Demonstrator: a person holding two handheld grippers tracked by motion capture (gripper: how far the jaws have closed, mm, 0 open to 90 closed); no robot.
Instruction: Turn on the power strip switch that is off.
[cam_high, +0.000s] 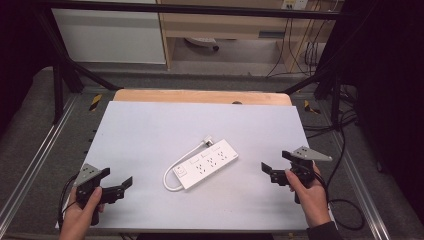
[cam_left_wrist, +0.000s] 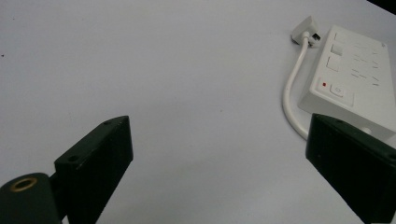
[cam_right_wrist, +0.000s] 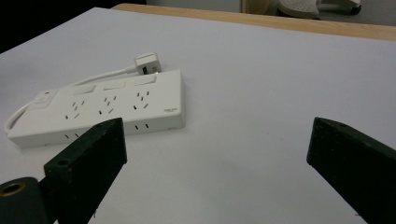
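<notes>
A white power strip (cam_high: 206, 164) lies slantwise in the middle of the white table top (cam_high: 150, 125). Its short white cable (cam_high: 170, 179) loops round its near end and its plug (cam_high: 208, 140) rests at its far side. My left gripper (cam_high: 117, 177) is held at the front left, open and with nothing in it. My right gripper (cam_high: 276, 161) is held at the front right, open too. In the left gripper view the strip (cam_left_wrist: 355, 74) lies ahead to the right of the open gripper (cam_left_wrist: 219, 126). In the right gripper view the strip (cam_right_wrist: 107, 109) lies ahead left of the open gripper (cam_right_wrist: 215, 128).
A wooden strip (cam_high: 200, 96) borders the far edge of the table. Metal frame rails (cam_high: 35, 155) run along both sides. Black cables (cam_high: 345, 200) trail over the right rail and the floor. Shelving (cam_high: 225, 25) stands beyond the table.
</notes>
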